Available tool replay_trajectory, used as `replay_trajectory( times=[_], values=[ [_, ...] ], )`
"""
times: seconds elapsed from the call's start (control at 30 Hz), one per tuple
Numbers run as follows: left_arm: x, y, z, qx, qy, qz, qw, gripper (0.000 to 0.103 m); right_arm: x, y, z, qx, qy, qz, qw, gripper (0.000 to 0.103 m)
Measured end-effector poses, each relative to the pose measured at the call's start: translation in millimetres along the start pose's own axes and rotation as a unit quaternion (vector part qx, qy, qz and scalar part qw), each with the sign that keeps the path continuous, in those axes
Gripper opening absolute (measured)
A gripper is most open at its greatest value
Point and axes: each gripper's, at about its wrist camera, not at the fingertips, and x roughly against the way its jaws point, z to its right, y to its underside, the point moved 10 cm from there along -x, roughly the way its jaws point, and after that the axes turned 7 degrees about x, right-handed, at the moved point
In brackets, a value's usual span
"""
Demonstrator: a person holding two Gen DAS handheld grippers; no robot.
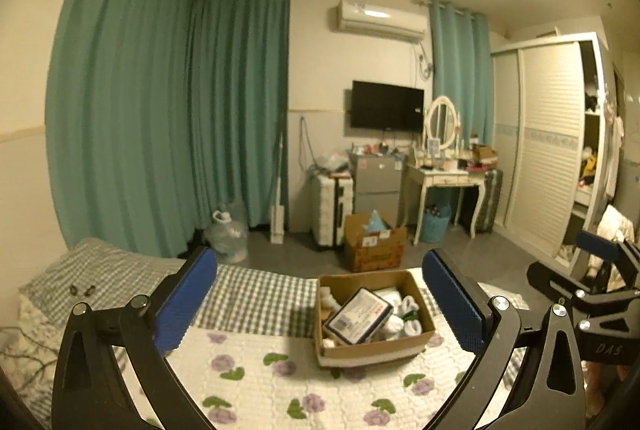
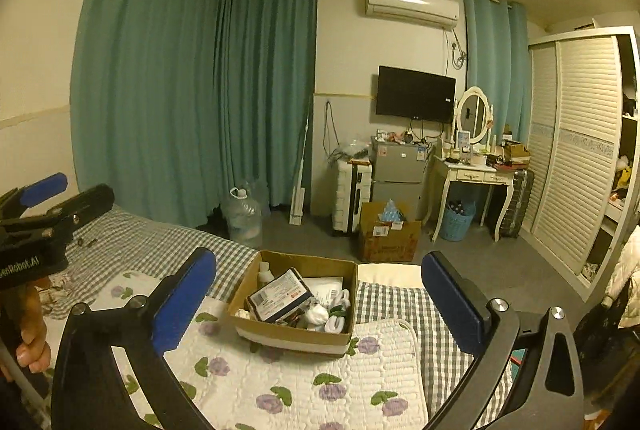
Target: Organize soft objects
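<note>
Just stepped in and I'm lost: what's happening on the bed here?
A person holds a pair of tongs in each hand above the bed. The left tongs and the right tongs are both wide open and hold nothing. Between them on the floral quilt sits a cardboard box holding white rolled socks, a flat printed package and a small bottle. Nothing is being gripped right now.
</note>
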Motion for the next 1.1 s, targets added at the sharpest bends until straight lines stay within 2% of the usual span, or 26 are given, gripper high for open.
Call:
replay_trajectory(
  times=[0.17,0.33,0.67,1.1],
  values=[
    [17,17,3,-0.001,-0.005,0.006,1.0000,0.103,28,8,-7,0.001,0.000,0.002,1.000,0.103],
    [22,36,3,0.004,-0.006,0.001,1.0000,0.103,37,21,-13,0.000,0.000,-0.001,1.000,0.103],
    [11,64,-5,0.020,-0.021,-0.018,0.9994,0.103,23,47,-19,-0.002,-0.001,-0.027,1.000,0.103],
    [11,66,-5,0.013,-0.025,-0.018,0.9994,0.103,14,52,-21,-0.003,0.001,-0.036,0.999,0.103]
  ],
)
